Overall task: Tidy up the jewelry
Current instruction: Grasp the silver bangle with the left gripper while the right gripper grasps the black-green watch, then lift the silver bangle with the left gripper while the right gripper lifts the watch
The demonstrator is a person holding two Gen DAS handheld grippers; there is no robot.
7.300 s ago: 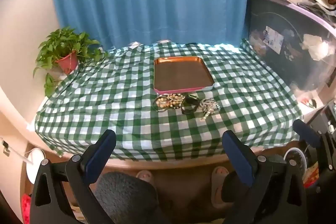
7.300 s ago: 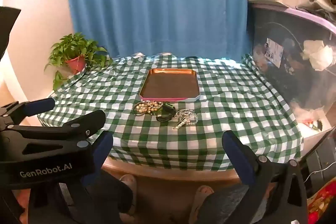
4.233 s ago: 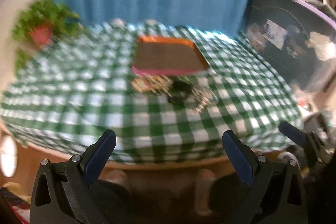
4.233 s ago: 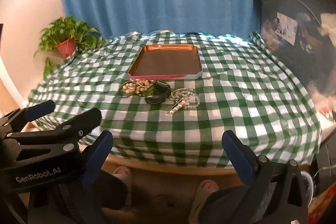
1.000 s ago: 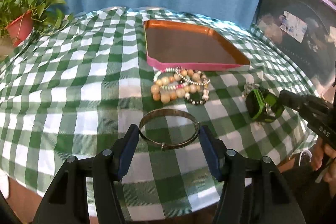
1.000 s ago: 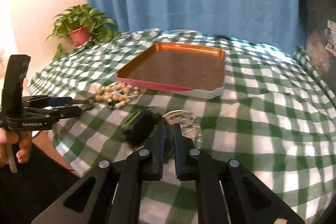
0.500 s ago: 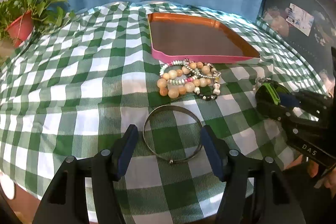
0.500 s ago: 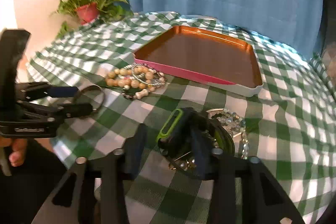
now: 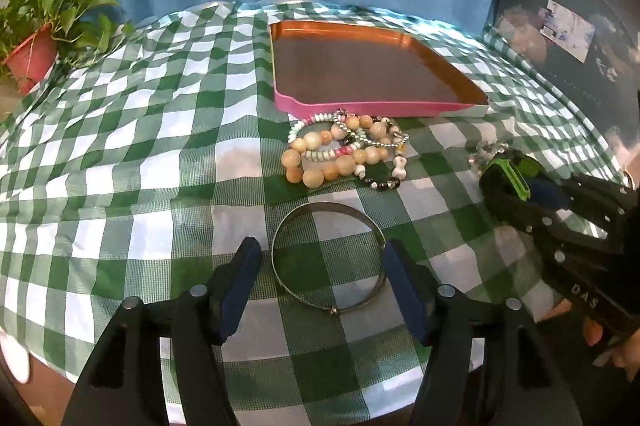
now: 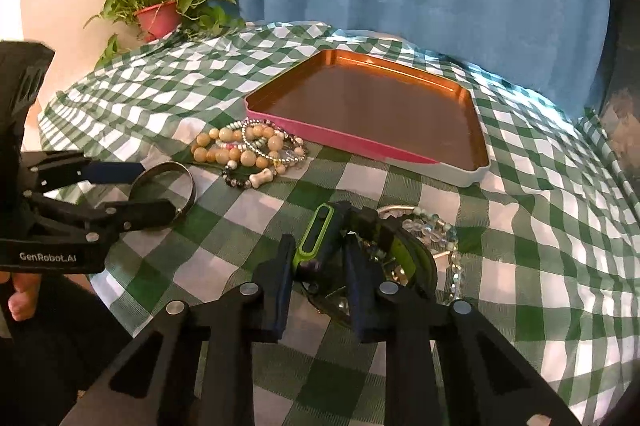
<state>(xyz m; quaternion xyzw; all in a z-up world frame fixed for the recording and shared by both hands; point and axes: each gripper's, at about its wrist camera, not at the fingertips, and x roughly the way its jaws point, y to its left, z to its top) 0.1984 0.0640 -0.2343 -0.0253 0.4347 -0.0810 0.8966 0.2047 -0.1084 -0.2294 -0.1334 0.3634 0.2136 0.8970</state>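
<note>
Straddling the thin silver metal bangle, the left gripper gapes; the right gripper, just closing, seemingly pinches the black-and-green wristband.

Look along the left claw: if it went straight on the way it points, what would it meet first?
Probably the bangle, lying flat on the cloth between the left claw's open fingers. Pointing down, it would likely reach the cloth inside the ring. The beads lie further on; depth is unclear.
</note>
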